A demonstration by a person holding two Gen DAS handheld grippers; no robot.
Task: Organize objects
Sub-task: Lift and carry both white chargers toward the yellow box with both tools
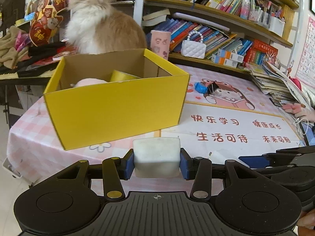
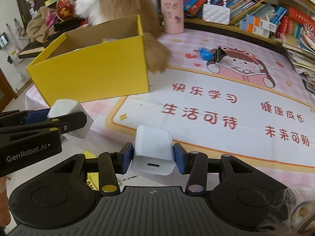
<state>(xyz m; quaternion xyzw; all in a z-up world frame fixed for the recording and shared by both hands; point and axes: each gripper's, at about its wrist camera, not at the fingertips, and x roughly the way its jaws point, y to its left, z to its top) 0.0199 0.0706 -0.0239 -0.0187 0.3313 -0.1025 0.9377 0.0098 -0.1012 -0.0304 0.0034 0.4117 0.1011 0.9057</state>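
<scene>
Left gripper clamped on a white block just before the yellow box, right gripper clamped on a white USB charger near that box's front right corner.

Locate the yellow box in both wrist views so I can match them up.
Left wrist: yellow box sits centre-left, on the table past the left gripper, with the cat behind it.
Right wrist: yellow box sits upper left, beyond the right gripper; the cat's tail curls round its right corner.
Shared landmark: the blue candy on the table mat, right of the box.
</scene>
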